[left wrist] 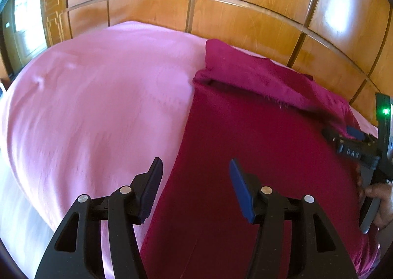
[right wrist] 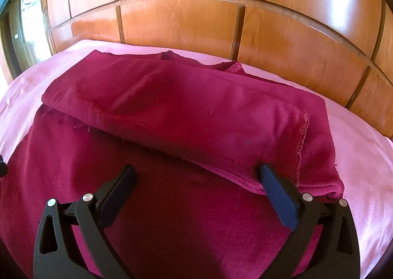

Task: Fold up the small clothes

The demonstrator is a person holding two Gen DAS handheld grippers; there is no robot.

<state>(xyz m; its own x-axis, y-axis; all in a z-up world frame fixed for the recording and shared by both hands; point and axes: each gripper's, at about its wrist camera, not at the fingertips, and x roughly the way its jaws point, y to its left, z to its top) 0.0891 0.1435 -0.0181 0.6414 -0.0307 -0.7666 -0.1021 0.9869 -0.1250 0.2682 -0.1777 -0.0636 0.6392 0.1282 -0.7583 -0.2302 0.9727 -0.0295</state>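
A glossy orange-brown wooden panelled wall (right wrist: 186, 21), divided by dark grooves, rises directly behind the bed. A bright window (left wrist: 24, 11) sits at the far left edge. The pale pink bed sheet (left wrist: 98, 97) covers the bed and carries the cloth; nothing else lies on it, and no object blocks either claw.

The dark magenta velvety cloth (right wrist: 152, 112) lies on the pink sheet, on the right half of the bed as the left wrist view shows it. Its far portion is folded back toward the near side, forming a thick doubled band with a frayed raw edge across the flat lower layer.

Left claw (left wrist: 195, 190): jaws partly open, nothing between them. It hovers over the cloth's left edge, one finger above the pink sheet, the other above the magenta fabric.

Right claw (right wrist: 196, 195): jaws spread wide, holding nothing. It sits over the flat lower layer, with the right finger's tip (right wrist: 266, 171) at the near edge of the folded band; whether it touches cannot be told. In the left wrist view, a hand (left wrist: 379, 201) grips this tool at the far right.
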